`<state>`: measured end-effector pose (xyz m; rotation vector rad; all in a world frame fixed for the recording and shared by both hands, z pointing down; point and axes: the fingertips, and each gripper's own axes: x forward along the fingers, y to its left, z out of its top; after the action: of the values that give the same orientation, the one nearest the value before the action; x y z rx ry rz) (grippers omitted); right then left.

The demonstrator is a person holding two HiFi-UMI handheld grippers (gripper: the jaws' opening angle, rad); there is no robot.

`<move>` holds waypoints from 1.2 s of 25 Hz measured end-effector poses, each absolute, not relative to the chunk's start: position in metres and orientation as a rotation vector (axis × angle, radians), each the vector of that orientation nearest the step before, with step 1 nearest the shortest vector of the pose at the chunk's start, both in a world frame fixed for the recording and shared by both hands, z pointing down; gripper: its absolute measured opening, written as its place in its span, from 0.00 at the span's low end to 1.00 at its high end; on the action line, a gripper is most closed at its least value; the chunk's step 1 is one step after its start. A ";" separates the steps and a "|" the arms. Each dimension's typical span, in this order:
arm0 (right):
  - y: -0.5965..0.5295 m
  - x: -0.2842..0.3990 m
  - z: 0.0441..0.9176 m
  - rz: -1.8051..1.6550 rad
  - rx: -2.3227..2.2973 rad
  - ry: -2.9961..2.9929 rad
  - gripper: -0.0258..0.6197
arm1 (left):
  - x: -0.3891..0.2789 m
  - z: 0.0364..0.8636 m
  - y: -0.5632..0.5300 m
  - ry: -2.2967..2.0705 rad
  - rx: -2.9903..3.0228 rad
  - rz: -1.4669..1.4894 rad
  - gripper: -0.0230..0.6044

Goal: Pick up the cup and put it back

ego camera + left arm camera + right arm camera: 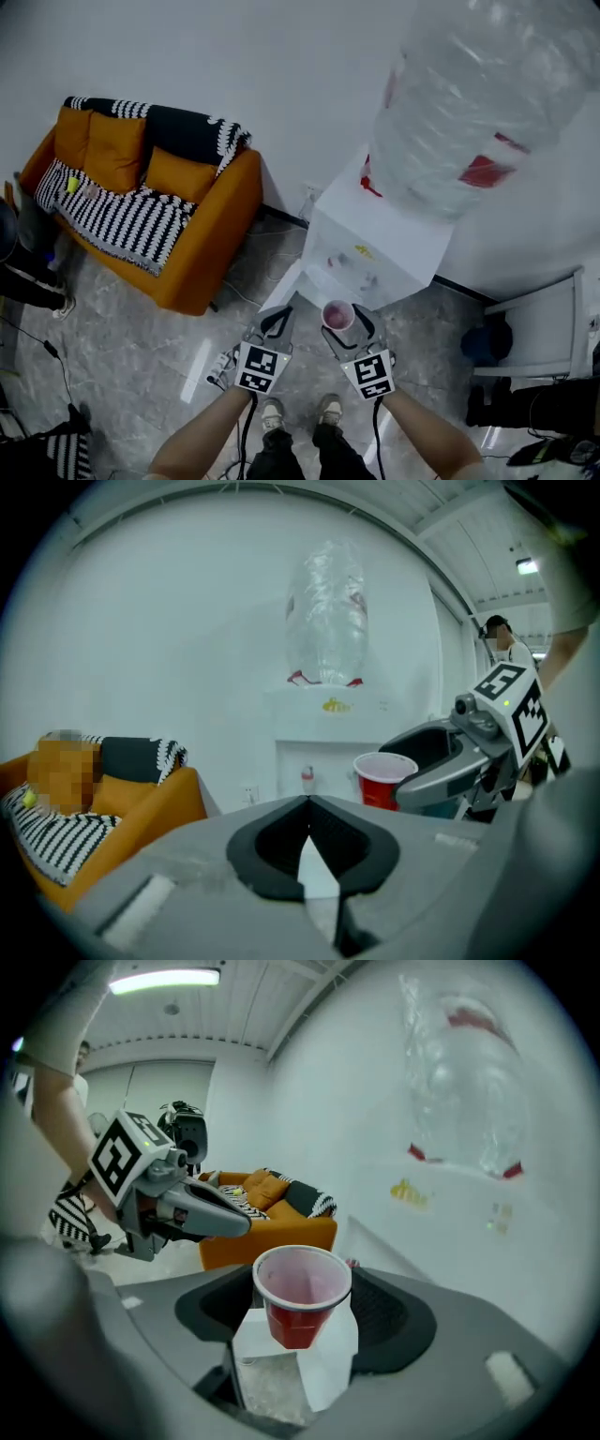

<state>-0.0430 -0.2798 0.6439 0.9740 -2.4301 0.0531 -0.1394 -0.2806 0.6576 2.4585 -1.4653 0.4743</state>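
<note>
The water bottle [487,103] atop the dispenser [375,248] is blurred and runs off the head view's top and right edges. In the left gripper view, the right gripper [394,766] hides the red cup's [375,789] right side, and the dispenser's yellow mark [336,705], perhaps a logo, is too small to read.

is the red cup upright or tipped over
Upright. The red cup is held between the jaws of the right gripper with its white rim level on top and its open mouth facing up.

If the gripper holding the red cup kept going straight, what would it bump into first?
Probably the white water dispenser, which stands right ahead of the right gripper and its cup. How far off it is, I can't tell.
</note>
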 end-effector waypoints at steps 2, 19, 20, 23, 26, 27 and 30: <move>-0.274 -0.045 0.596 -0.006 1.001 -2.439 0.55 | -0.142 0.620 -0.277 -1.462 2.474 0.450 0.04; -0.196 -0.014 0.310 -0.058 1.184 -2.568 0.55 | -0.145 0.340 -0.202 -1.546 2.709 0.328 0.04; -0.191 -0.013 0.299 -0.058 1.184 -2.581 0.55 | -0.144 0.330 -0.196 -1.554 2.714 0.323 0.04; -0.177 -0.009 0.268 -0.038 1.177 -2.627 0.55 | -0.142 0.303 -0.175 -1.561 2.732 0.309 0.04; -0.161 -0.008 0.241 -0.040 1.149 -2.667 0.55 | -0.138 0.280 -0.157 -1.567 2.765 0.320 0.04; -0.157 -0.007 0.233 -0.054 1.138 -2.675 0.55 | -0.137 0.273 -0.152 -1.573 2.773 0.323 0.04; -0.144 -0.004 0.213 -0.096 1.118 -2.693 0.55 | -0.133 0.255 -0.139 -1.593 2.763 0.281 0.04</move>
<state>-0.0035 -0.1436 0.2129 1.1179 -2.6926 -0.0957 -0.1327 -0.1394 0.2546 2.7629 -1.5929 0.2814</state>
